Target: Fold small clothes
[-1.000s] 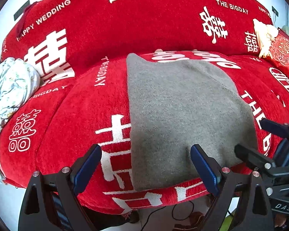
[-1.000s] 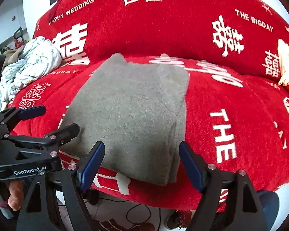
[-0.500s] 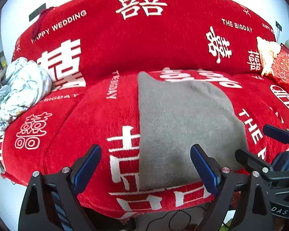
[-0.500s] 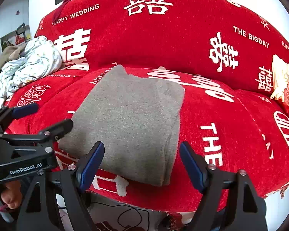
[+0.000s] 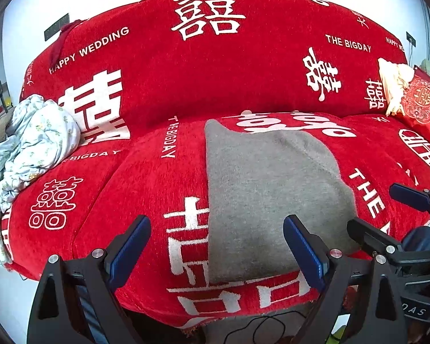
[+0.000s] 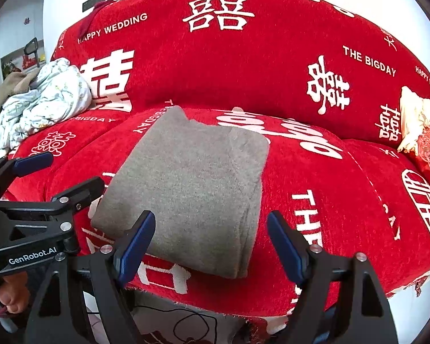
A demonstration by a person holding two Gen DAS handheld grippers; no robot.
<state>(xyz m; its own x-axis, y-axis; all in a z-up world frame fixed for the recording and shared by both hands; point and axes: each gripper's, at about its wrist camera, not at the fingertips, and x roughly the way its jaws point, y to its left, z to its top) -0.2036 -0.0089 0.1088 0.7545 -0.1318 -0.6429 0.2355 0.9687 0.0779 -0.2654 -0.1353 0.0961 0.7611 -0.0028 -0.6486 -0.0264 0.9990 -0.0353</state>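
On the red sofa cover (image 5: 157, 200), printed with white characters, lies the folded grey knit garment (image 5: 266, 195), a soft rectangle on the seat. Crumpled pale floral cloth (image 5: 34, 149) sits far left. Left gripper (image 5: 215, 246) and right gripper (image 6: 212, 240): fingers wide, empty.

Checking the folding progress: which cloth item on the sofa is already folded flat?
The grey garment, a neat rectangle on the middle seat cushion. The pale floral bundle at the sofa's left end is crumpled.

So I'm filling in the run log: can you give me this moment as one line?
grey garment: folded, flat on red sofa | left gripper: jaws open, empty | right gripper: jaws open, empty
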